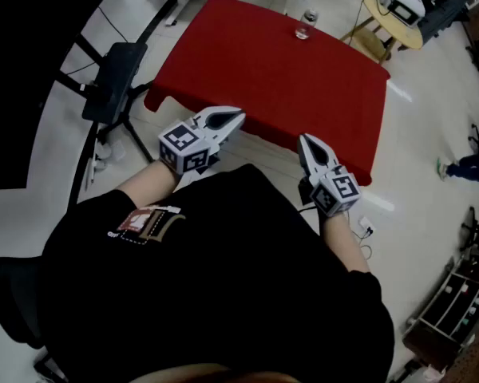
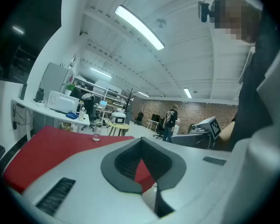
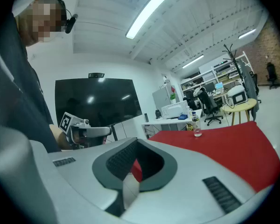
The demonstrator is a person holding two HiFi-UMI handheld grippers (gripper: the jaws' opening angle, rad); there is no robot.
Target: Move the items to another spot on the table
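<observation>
A big surface [image 1: 287, 86] with a red cloth stands in the middle of a large room. The cloth hangs down over the edges. The floor [image 1: 431, 110] around it is white and shiny.

One small clear glass [image 1: 305, 26] stands on the surface. It is at the far edge, well apart from both claws. The rest of the red cloth is flat and bare, so there is lots of room to move things on it.

The person stands at the near edge. The left claw [image 1: 235, 118] is just over that near edge, and its tip points across the surface. Its two jaws are pressed together and nothing is between them. The right claw [image 1: 306, 142] is beside the near right part of the surface, over the floor. Its jaws are together too, and it holds nothing. The two claws are near each other but apart.

On the left of the surface there is a black stand [image 1: 112, 78] on the floor. Past the far right corner there is a small round table [image 1: 391, 14]. A wooden shelf [image 1: 455, 309] is at the lower right. The left gripper view shows long lights [image 2: 140, 27] on the white ceiling, a brick wall [image 2: 196, 113] far off, and a person [image 2: 170, 120] standing there. The right gripper view shows a big black screen [image 3: 98, 101] on the wall.
</observation>
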